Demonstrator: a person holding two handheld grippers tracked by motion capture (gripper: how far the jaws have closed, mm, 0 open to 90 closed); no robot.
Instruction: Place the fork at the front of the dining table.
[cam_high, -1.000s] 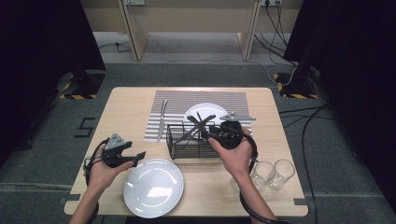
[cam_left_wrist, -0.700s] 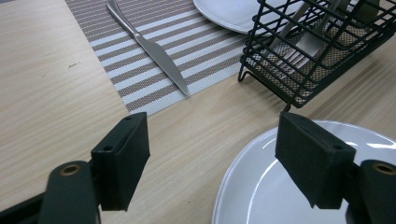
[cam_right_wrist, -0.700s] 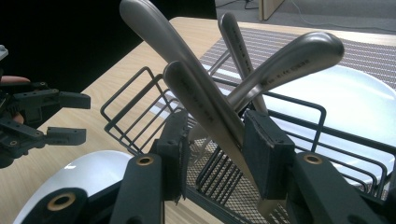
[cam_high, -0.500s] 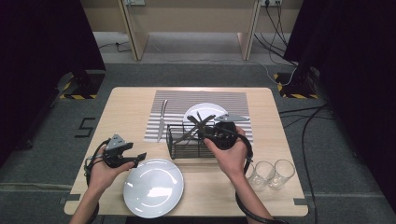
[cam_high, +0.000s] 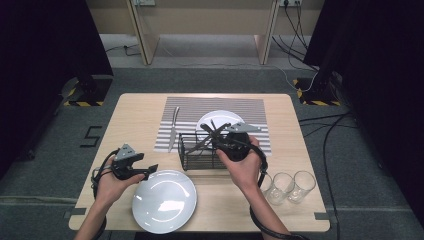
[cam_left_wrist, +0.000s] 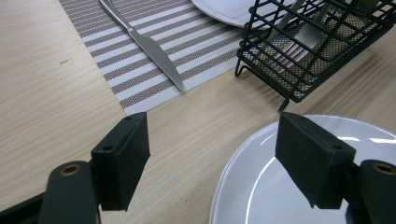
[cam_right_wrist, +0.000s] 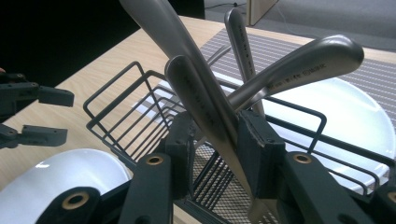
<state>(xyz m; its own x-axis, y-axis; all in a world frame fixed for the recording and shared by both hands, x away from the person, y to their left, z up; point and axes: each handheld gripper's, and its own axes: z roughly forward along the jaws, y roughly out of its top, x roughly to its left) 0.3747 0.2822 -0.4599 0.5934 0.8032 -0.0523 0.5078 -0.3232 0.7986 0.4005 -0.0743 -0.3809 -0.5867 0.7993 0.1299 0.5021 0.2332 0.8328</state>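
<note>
The surface carries a striped placemat toward its far edge, with a white plate on the mat and a knife already laid along the mat's left edge. A second plate sits off the mat at the near edge, and two glasses stand by the near right corner. Judging from this, the place setting is only partly laid: one piece is out, while several handles remain in the black wire caddy at the mat's near edge.

The right gripper has just been closing its jaws, which now flank one cutlery handle leaning in the caddy; whether the pads press it yet I cannot tell. Lifting it out and placing it is left. The left gripper hovers with jaws wide apart and holding nothing, over the near plate's left rim.
</note>
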